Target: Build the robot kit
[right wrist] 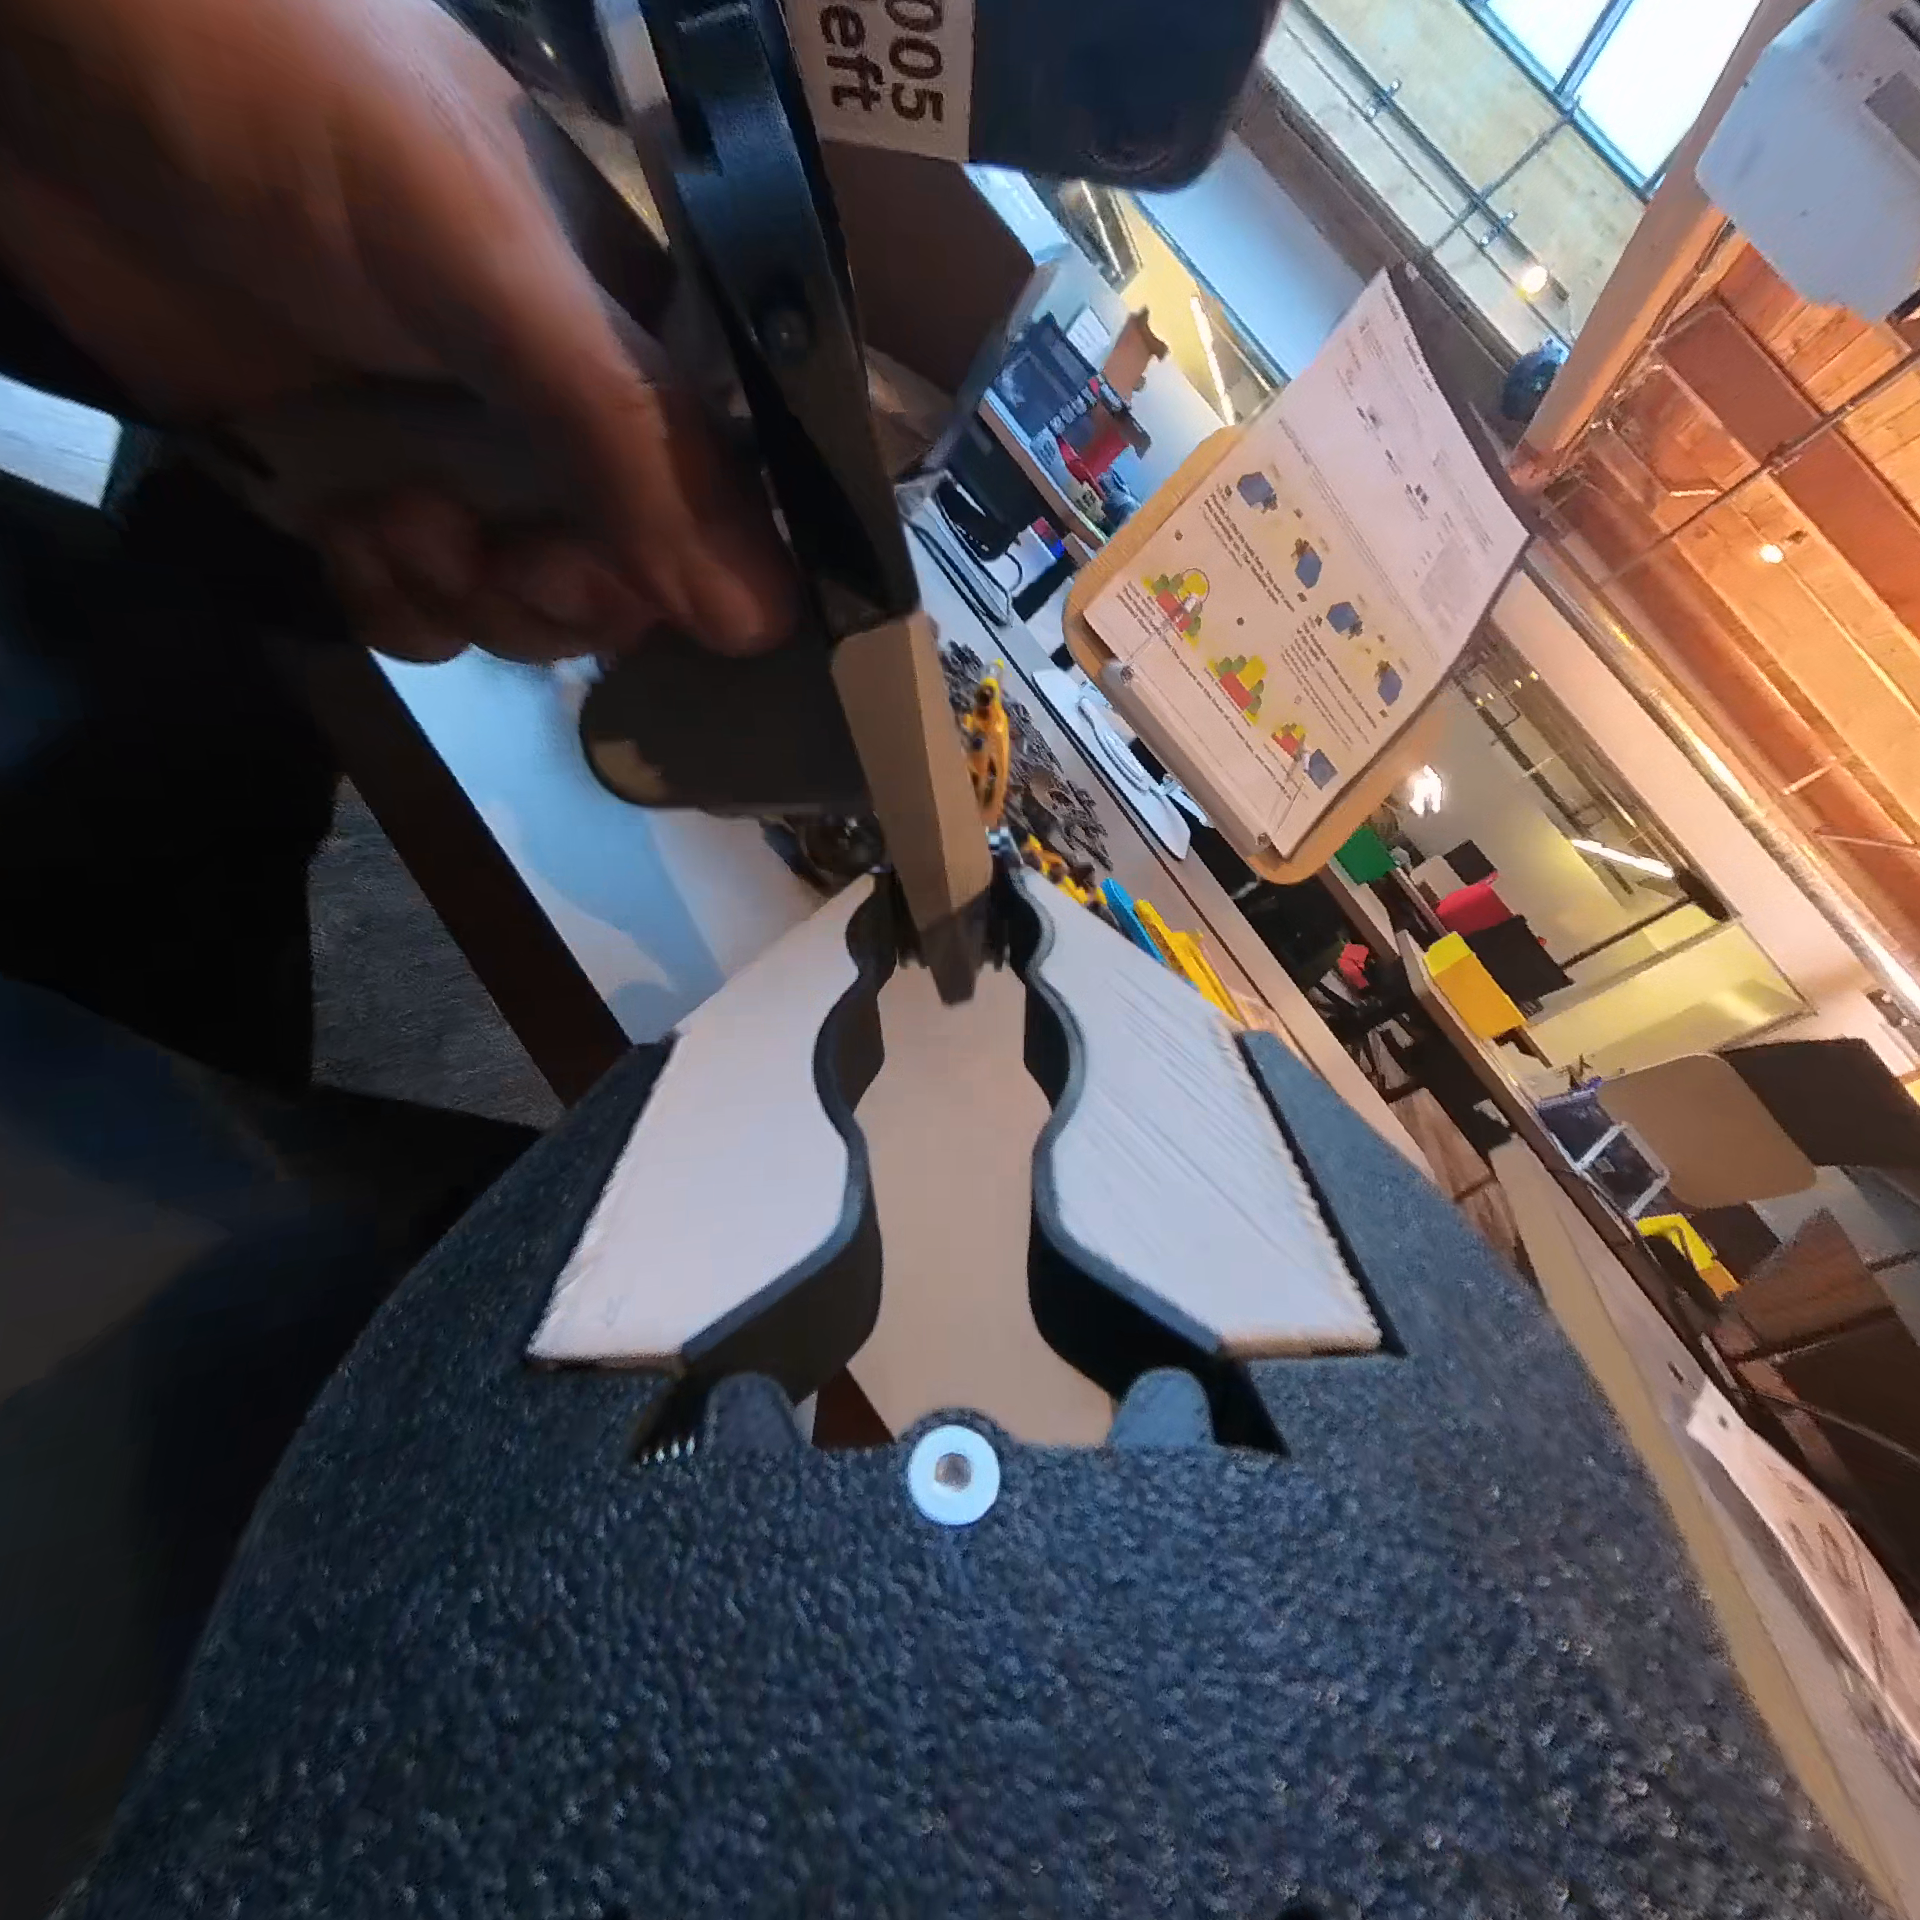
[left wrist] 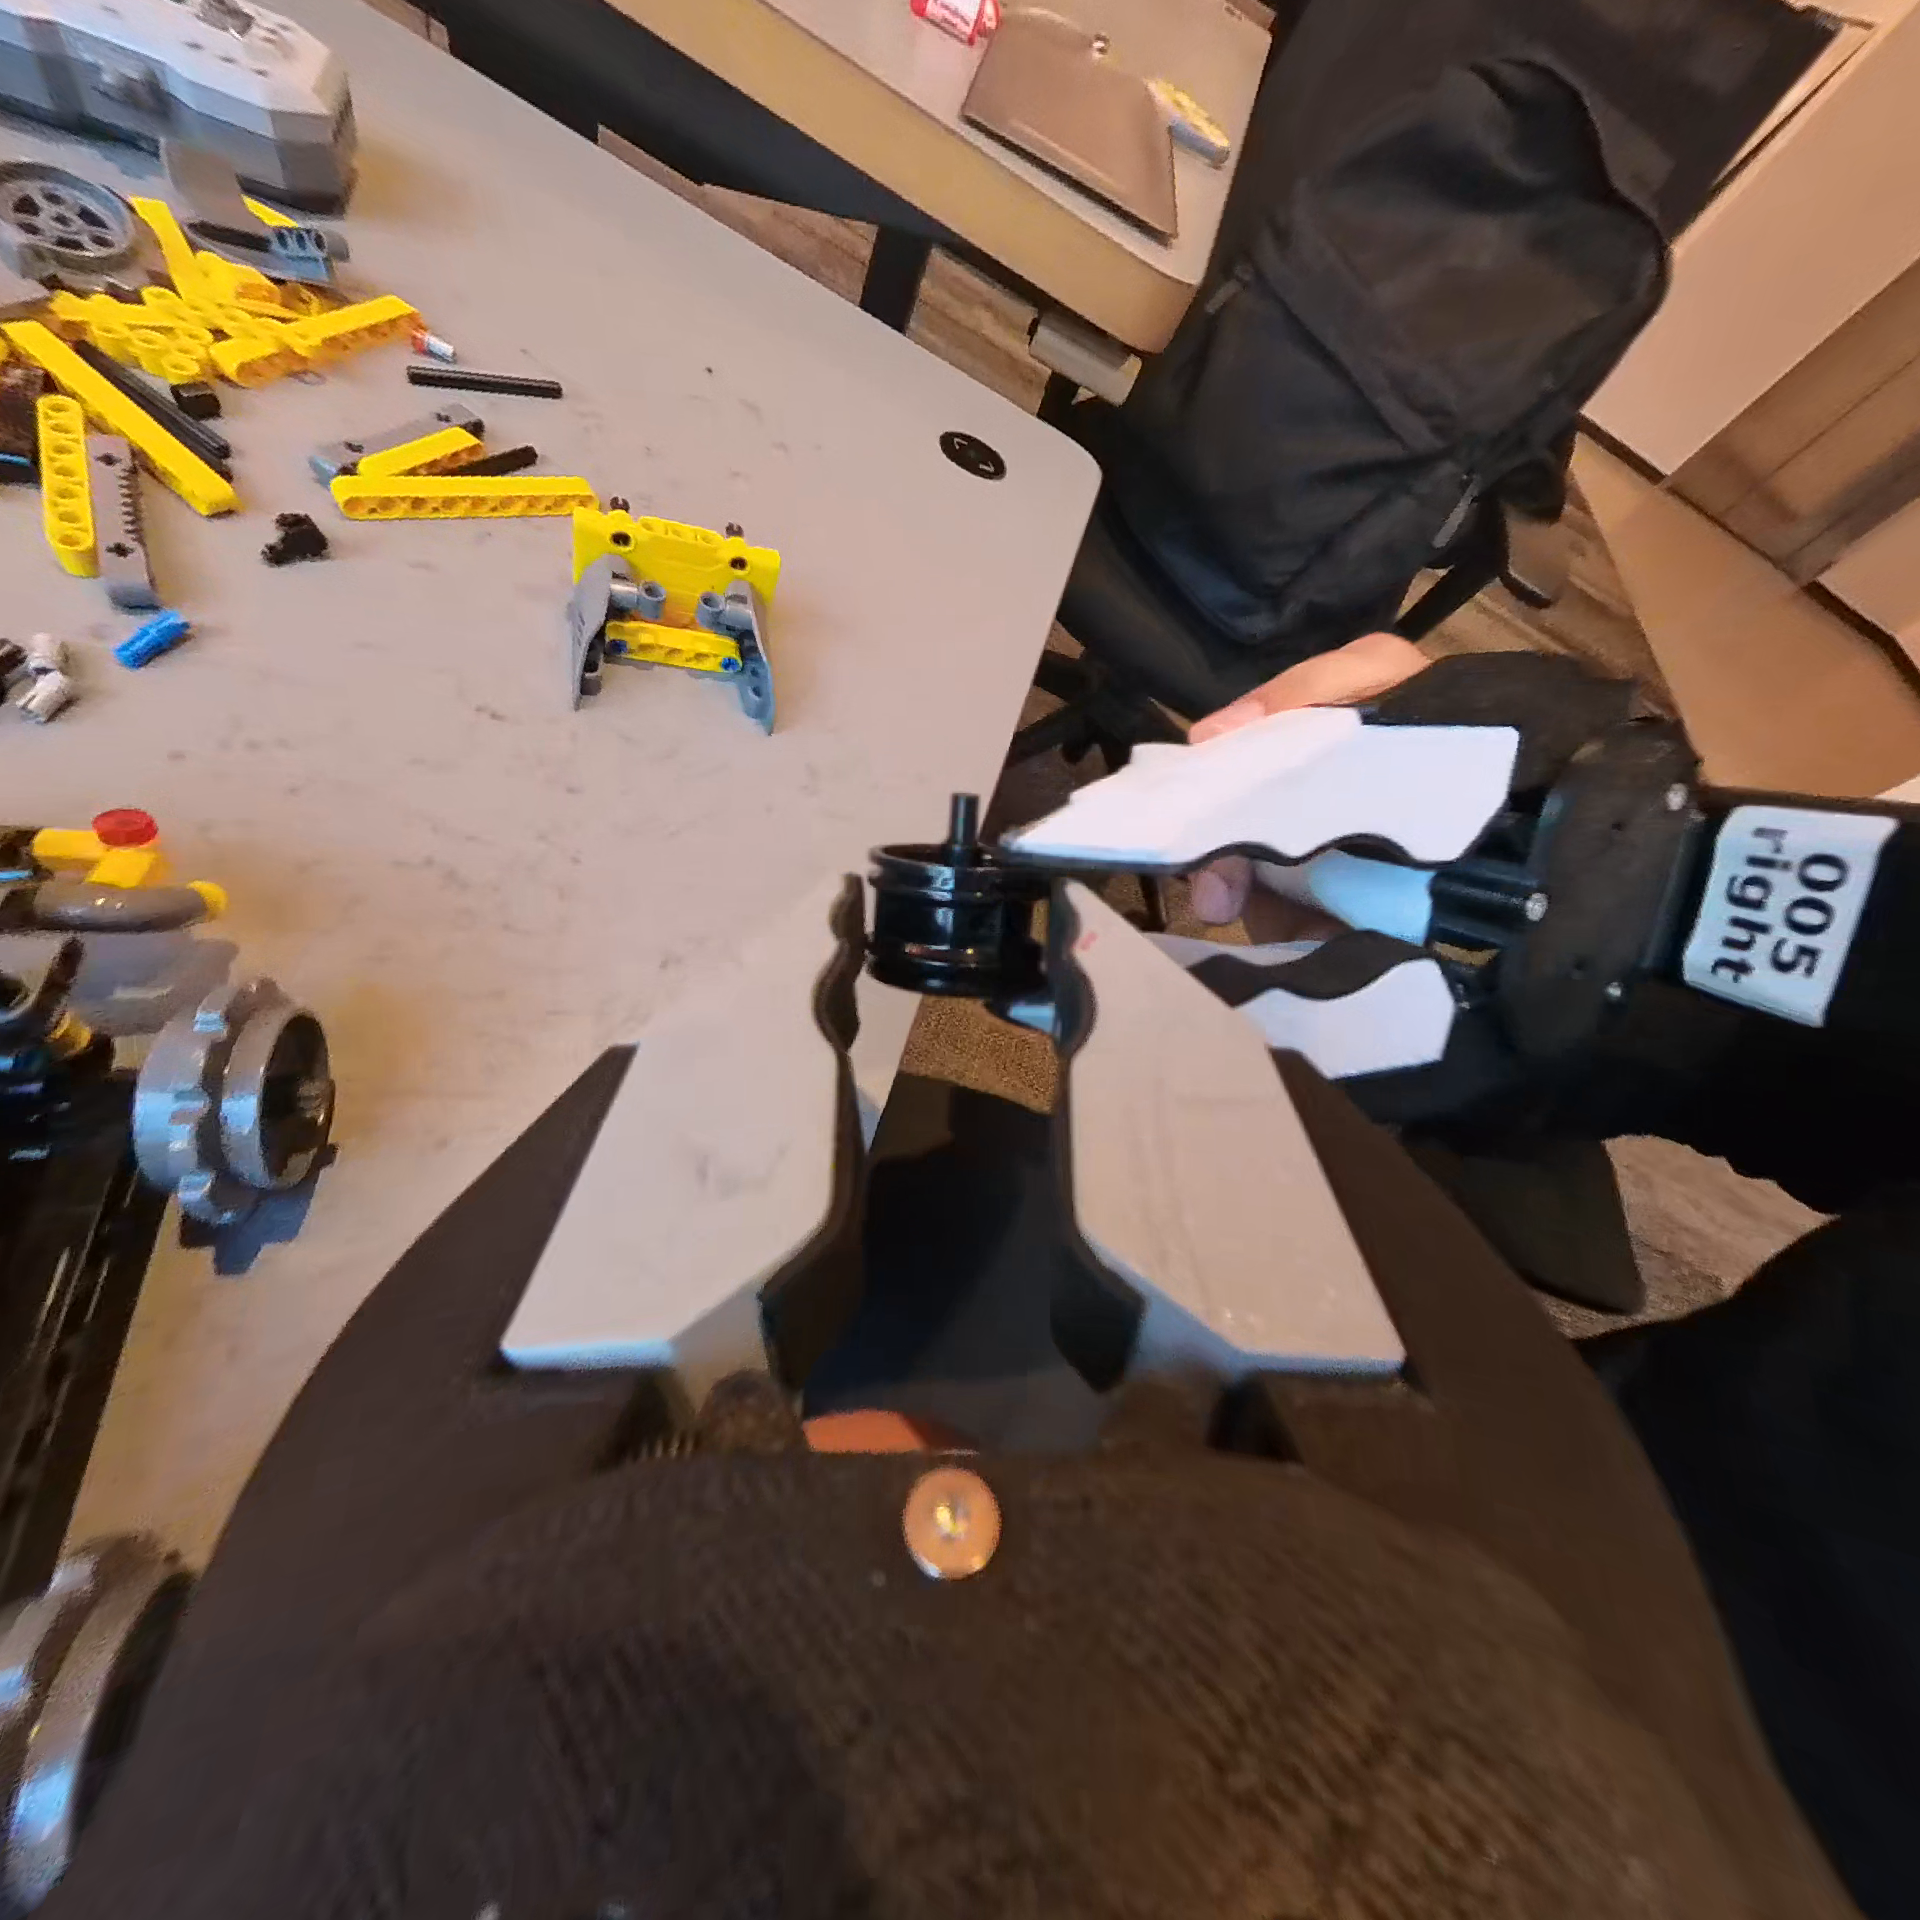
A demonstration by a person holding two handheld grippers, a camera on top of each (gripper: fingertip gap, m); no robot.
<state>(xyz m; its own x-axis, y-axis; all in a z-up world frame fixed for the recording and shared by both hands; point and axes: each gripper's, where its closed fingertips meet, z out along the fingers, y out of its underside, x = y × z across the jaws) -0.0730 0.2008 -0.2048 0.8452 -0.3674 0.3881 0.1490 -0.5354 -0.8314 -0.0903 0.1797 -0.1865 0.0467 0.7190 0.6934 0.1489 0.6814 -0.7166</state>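
Note:
In the left wrist view my left gripper point(left wrist: 956, 940) is shut on a small black wheel rim point(left wrist: 935, 914), held just past the table's near corner. A short black pin point(left wrist: 964, 816) sticks up from the rim. My right gripper point(left wrist: 1122, 904) comes in from the right with its fingers apart, and its upper fingertip touches the rim's top edge. In the right wrist view my right gripper point(right wrist: 951, 914) is open, and one finger point(right wrist: 914, 748) of the left gripper reaches down between its tips. The rim is mostly hidden there.
The grey table point(left wrist: 623, 831) holds a pile of yellow beams point(left wrist: 208, 332), a yellow and grey bucket assembly point(left wrist: 670, 613) and a grey toothed wheel point(left wrist: 239, 1101). A black backpack point(left wrist: 1403, 312) sits on a chair behind. A printed instruction sheet point(right wrist: 1299, 582) stands on a holder.

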